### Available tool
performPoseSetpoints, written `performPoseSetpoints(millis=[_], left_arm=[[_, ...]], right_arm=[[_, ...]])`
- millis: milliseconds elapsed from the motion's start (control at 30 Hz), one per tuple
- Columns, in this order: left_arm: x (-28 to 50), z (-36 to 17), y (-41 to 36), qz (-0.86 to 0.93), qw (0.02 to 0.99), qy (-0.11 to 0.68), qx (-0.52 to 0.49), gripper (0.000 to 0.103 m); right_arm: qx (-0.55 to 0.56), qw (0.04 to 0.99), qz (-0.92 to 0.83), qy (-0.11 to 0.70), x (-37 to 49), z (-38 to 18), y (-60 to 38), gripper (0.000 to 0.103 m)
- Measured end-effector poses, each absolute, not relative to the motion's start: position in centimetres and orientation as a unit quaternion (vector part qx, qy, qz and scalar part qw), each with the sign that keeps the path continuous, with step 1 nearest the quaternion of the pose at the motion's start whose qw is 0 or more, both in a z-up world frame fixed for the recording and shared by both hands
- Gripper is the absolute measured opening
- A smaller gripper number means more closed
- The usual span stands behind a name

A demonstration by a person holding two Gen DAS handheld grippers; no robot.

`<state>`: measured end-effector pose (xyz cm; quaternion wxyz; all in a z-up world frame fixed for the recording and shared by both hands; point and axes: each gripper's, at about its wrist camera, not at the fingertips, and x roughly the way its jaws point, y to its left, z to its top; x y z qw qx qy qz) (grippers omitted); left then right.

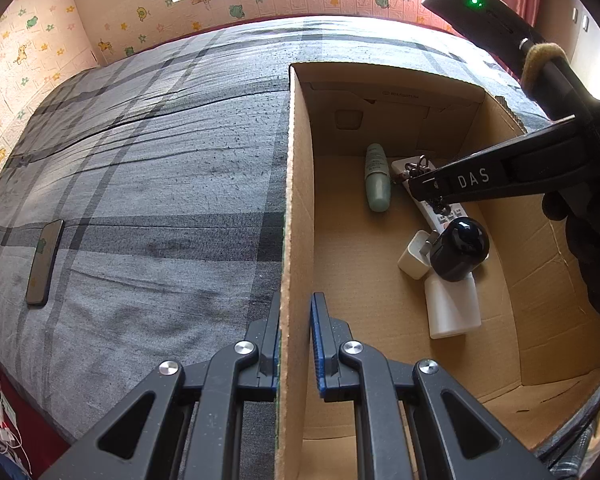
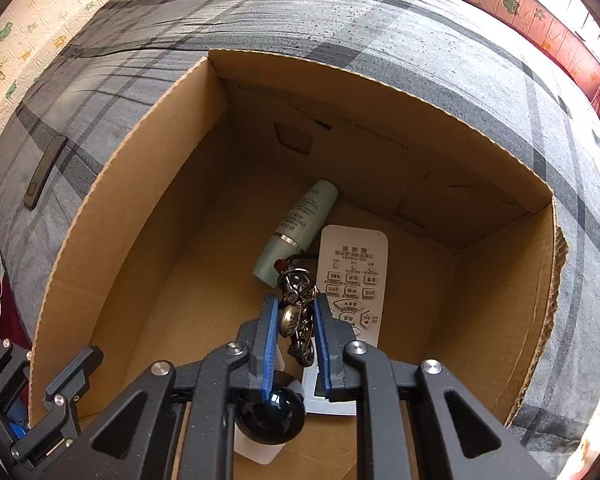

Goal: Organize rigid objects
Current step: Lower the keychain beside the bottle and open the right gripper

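Keychain: a bronze metal cluster pinched between the blue pads of the right claw, hanging inside the box above the remote. Its upper loops showed clearly; its lower end ran down between the pads and could not be made out. In the left wrist view only a few links showed at the claw's tip.

Beside the remote lay a pale green tube, on its side on the box floor. Nearer the camera stood a white bottle with a black round cap, with a small white charger touching it; in the right wrist view both were largely hidden behind the claw's linkage.

The left claw was pressed onto the box's left wall, one pad inside and one outside.

The box sat on a grey plaid bed. A phone lay well apart on the cover, screen dark. Cables at the lower left edge were cut off by the frame.
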<state>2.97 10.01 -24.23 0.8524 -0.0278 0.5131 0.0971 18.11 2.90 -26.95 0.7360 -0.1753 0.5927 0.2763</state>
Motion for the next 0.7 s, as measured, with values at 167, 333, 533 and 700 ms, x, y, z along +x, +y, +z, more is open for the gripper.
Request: performPoseSetpoints(millis=[167,333,533,700], left_arm=[[3.0,-24.3,10.0,0.097,0.852,0.513,-0.027,0.013],[3.0,-24.4,10.1,0.097,0.852,0.514,-0.026,0.013],[3.0,-24.3,10.1,0.097,0.852,0.514,-0.026,0.013],[3.1,-24.3,10.0,0.099,0.851,0.515,-0.025,0.013]], right_arm=[[-0.180,0.736,0.277,0.591,18.2,-26.9,3.3,0.012],[-0.181,0.737,0.279,0.588,18.2,-26.6,3.4,0.012],[-0.180,0.741,0.280,0.583,17.8,-25.9,3.1,0.012],[-0.181,0.747,0.280,0.576,17.6,-25.0,3.1,0.017]])
